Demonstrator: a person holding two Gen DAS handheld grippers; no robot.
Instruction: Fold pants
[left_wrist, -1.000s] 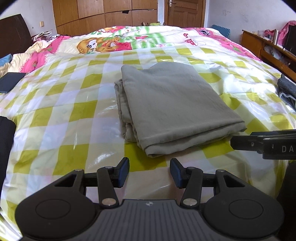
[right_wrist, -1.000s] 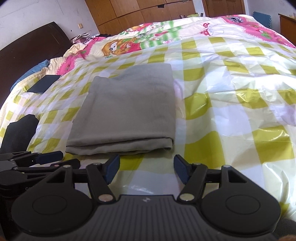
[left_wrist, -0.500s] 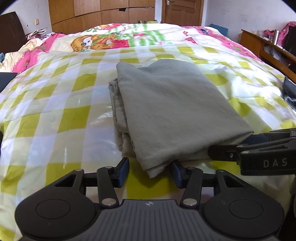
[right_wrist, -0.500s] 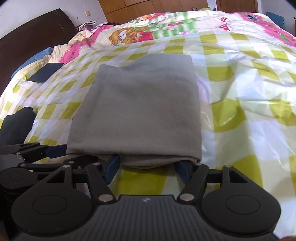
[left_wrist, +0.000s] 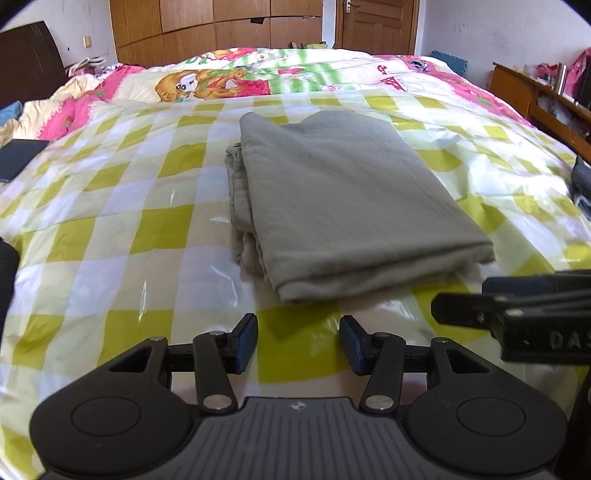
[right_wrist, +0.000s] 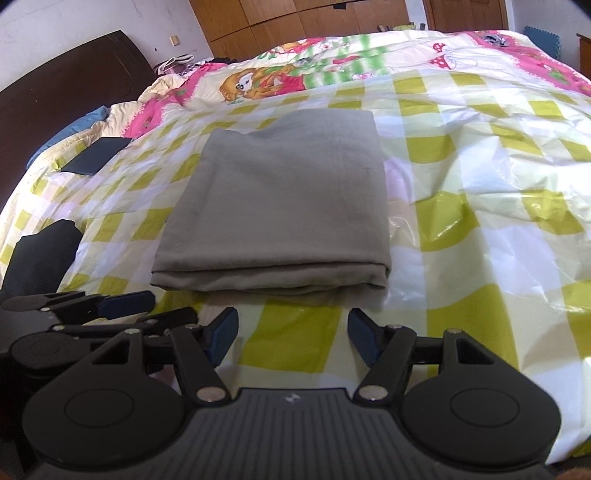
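A: Biggest first. Bed (left_wrist: 110, 229), covered by a glossy sheet (right_wrist: 480, 258) checked in yellow-green and white. Beyond it a pink cartoon quilt (left_wrist: 229, 81), then wooden wardrobes (left_wrist: 221, 26) and a door (left_wrist: 373, 26) along the far wall.

B: Dark headboard (right_wrist: 66, 74) at the left in the right wrist view. The pants?

A: Pants (left_wrist: 332, 199), grey, folded into a thick rectangle, lying flat mid-bed on the sheet. Layered edges show along the left side in the left wrist view; the near edge is a clean fold.

B: Smaller items?

A: A dark flat thing (right_wrist: 96, 160) on the sheet, left of the pants and well apart from them. A black cloth (right_wrist: 40, 254) at the bed's left edge. A wooden shelf (left_wrist: 535, 96) on the right, cluttered.

B: Grippers?

A: Left gripper (left_wrist: 298, 345): jaws parted about halfway, nothing between them, just short of the pants' near left corner, not touching. Right gripper (right_wrist: 293, 339): jaws parted somewhat wider, empty too, just short of the near edge. The two sit side by side, each showing in the other's view.
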